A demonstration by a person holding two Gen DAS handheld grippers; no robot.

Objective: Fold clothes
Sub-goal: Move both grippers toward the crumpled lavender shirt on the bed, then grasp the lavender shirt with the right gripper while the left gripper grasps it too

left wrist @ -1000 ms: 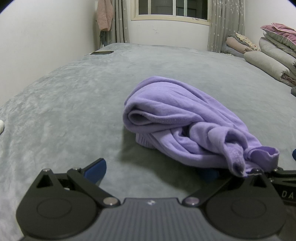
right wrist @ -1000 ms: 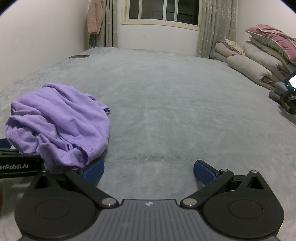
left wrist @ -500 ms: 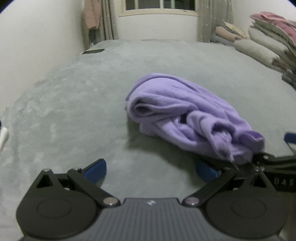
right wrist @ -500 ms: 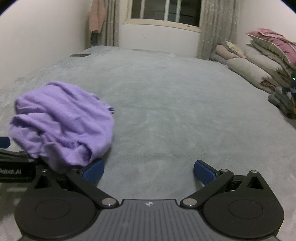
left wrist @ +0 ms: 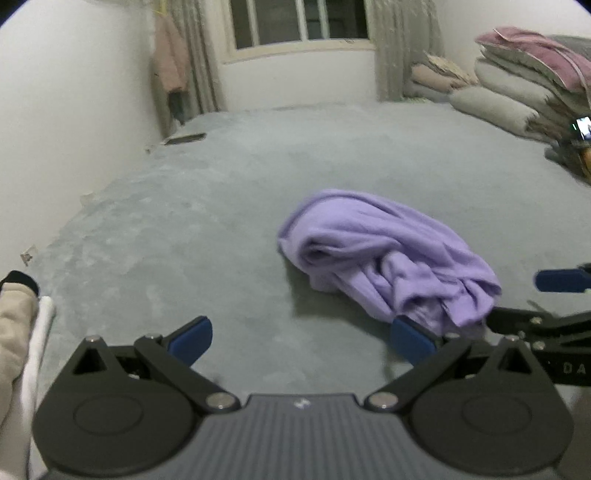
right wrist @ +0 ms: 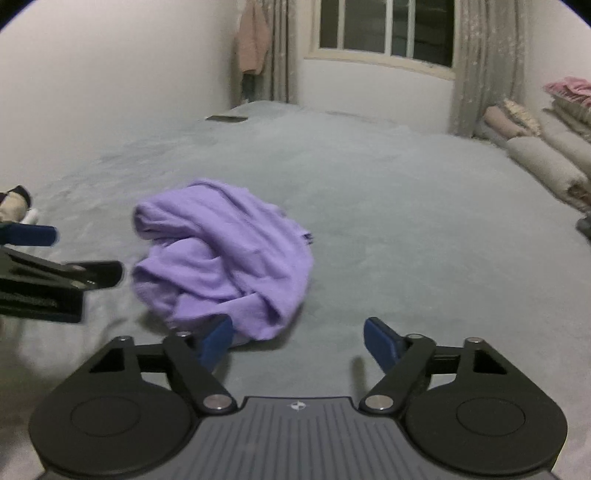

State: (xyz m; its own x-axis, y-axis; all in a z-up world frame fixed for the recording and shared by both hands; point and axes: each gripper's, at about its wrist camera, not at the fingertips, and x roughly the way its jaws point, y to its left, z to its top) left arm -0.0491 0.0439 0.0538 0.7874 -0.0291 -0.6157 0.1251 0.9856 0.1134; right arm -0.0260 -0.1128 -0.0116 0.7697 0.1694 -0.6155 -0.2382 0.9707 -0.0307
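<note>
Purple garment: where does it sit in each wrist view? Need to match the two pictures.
Left wrist: purple garment lies crumpled right of centre on the grey bed, by the right finger.
Right wrist: purple garment lies left of centre, by the left finger.
Shared landmark: the window on the far wall.

A crumpled purple garment point(left wrist: 388, 254) lies on the grey blanket point(left wrist: 184, 229), beside the left gripper's point(left wrist: 301, 336) spread jaws.
</note>
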